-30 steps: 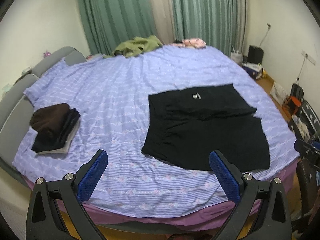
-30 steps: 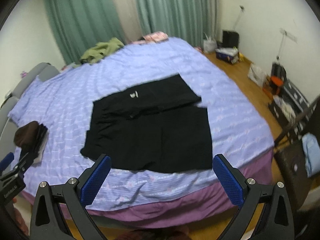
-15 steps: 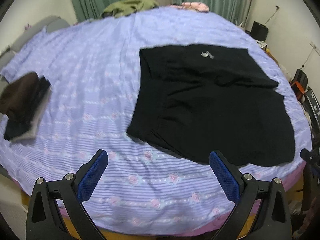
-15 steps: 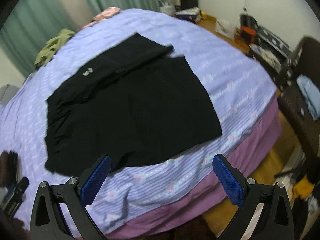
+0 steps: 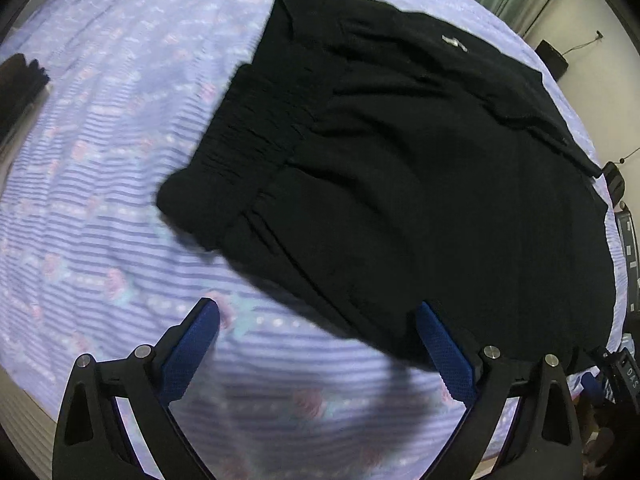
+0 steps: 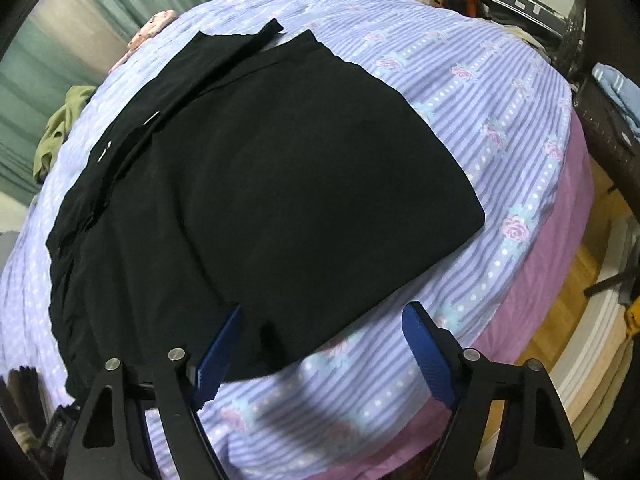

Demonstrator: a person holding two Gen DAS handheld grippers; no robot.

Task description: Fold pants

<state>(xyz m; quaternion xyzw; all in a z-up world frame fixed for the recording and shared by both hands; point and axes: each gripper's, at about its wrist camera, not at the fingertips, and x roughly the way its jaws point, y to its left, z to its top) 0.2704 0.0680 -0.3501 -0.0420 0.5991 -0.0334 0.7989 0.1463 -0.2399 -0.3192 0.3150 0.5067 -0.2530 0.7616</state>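
Black pants (image 5: 420,168) lie flat on the bed, folded over lengthwise, with the gathered waistband (image 5: 240,148) at the left in the left wrist view. My left gripper (image 5: 316,344) is open, low over the near edge of the pants by the waistband end. The pants also fill the right wrist view (image 6: 260,184). My right gripper (image 6: 320,344) is open, just above the near edge of the pants at the leg end. Neither gripper holds cloth.
The bed has a lilac striped sheet with roses (image 5: 100,200) and a purple skirt (image 6: 552,264). A dark pile of folded clothes (image 5: 20,88) sits at the far left. A green garment (image 6: 60,120) lies near the curtains. Chair and clutter stand at right (image 6: 600,92).
Both grippers have come down and forward from above the bed's edge to close over the near edge of the pants. Both stayed open.
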